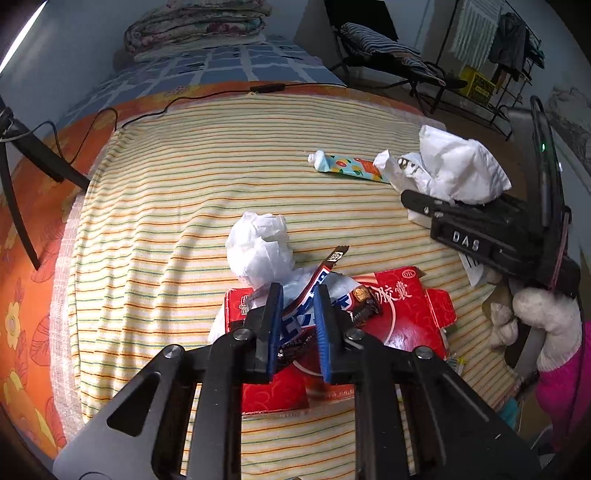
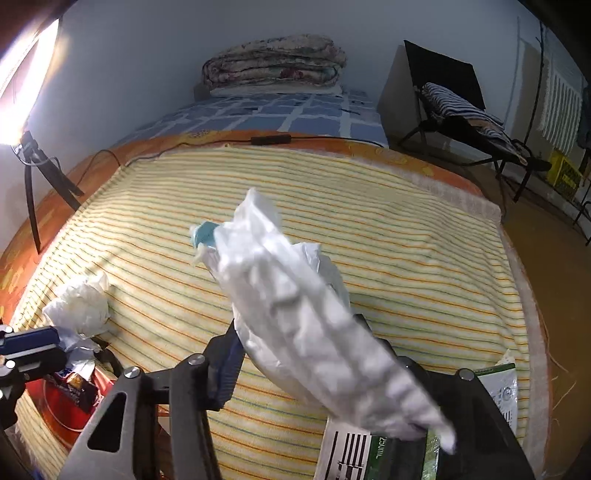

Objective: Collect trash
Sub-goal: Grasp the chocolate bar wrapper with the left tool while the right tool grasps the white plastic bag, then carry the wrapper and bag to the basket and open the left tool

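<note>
My left gripper (image 1: 298, 295) is shut on a blue and brown candy wrapper (image 1: 314, 291) above a flattened red box (image 1: 402, 321) on the striped bed cover (image 1: 184, 206). A crumpled white tissue (image 1: 258, 247) lies just beyond the fingertips; it also shows in the right wrist view (image 2: 79, 306). My right gripper (image 2: 295, 332) is shut on a white padded packet (image 2: 310, 317) and holds it above the cover; its right finger is hidden behind the packet. The right gripper shows in the left view (image 1: 417, 197) with the packet (image 1: 461, 166). A toothpaste tube (image 1: 347, 167) lies beyond, its cap (image 2: 203, 232) peeking behind the packet.
A green and white carton (image 2: 373, 454) lies under the right gripper. A black cable (image 1: 147, 110) runs along the far edge of the cover. Folded quilts (image 1: 195, 26) sit at the bed's head. A chair (image 1: 388, 48) and a drying rack (image 1: 491, 40) stand at right.
</note>
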Available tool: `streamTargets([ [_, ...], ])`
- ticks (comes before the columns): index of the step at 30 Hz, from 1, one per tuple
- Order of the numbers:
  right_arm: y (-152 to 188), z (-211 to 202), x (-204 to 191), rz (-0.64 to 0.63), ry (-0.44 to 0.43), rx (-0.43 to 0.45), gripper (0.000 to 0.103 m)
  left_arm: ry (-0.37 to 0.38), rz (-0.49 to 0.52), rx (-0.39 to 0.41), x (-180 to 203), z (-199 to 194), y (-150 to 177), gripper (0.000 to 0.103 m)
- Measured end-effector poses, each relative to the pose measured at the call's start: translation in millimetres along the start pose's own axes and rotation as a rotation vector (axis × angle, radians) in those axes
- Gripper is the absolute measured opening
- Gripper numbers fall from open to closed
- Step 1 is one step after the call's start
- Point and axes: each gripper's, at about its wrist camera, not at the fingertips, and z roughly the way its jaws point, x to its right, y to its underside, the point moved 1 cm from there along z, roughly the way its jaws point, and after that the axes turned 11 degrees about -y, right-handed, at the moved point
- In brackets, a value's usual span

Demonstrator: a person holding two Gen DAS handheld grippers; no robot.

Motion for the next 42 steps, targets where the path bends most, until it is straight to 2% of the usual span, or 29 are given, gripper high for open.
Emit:
streamTargets([
  [3,-0.7,-6.3,2.0,0.010,-0.009,0.013,0.047,0.005,0.013,0.004,0.7,-4.1,4.6,0.016],
  [4,-1.0,-9.5,2.5,0.015,-0.013,0.021,0.047,0.005,0.018,0.000,0.5,-4.9,6.5,0.020],
  [6,-3.3,-15.5,3.6,0.023,-0.023,0.036,0.047,0.006,0.020,-0.001,-0.3,-7.7,9.7,0.061],
  [8,-4.0,-22.6,2.7,0.019,-0.027,0.049,0.047,0.001,0.007,0.019,-3.1,-12.7,13.1,0.071],
  [13,-4.4,-34.2,-0.8,0.009,-0.039,0.061,0.047,0.010,0.020,0.001,-1.5,-12.6,15.9,0.071],
  [20,-3.0,-46.8,-1.3,0.015,-0.053,0.072,0.047,0.057,0.023,0.039,3.2,-35.8,15.0,0.071],
  [23,-2.7,-50.3,-0.8,0.019,-0.059,0.075,0.047,0.079,0.076,0.039,15.3,-39.9,18.3,0.071],
  [27,-1.5,-53.0,-2.3,0.019,-0.067,0.071,0.047,0.044,0.136,0.010,28.0,-27.6,22.7,0.071],
  [28,-1.0,-54.2,-3.4,0.016,-0.065,0.072,0.047,0.039,0.134,0.002,28.4,-24.1,22.8,0.071],
  [29,-0.6,-55.2,-4.0,0.014,-0.067,0.073,0.047,0.033,0.129,0.002,28.4,-21.4,22.8,0.065],
  [32,0.0,-59.8,-7.2,0.009,-0.078,0.075,0.047,0.023,0.126,0.013,27.3,-21.4,20.7,0.034],
  [34,1.0,-62.2,-9.8,0.002,-0.080,0.076,0.047,0.042,0.101,0.013,22.6,-21.7,18.8,0.028],
  [35,1.6,-63.7,-11.0,-0.002,-0.082,0.076,0.047,0.048,0.087,0.016,19.8,-23.1,18.5,0.019],
  [38,3.9,-69.2,-14.9,-0.004,-0.093,0.078,0.047,0.052,0.065,0.020,13.1,-26.2,19.2,0.011],
  [42,7.0,-78.9,-22.4,-0.010,-0.110,0.084,0.047,0.057,0.044,0.033,4.6,-35.3,20.4,0.011],
])
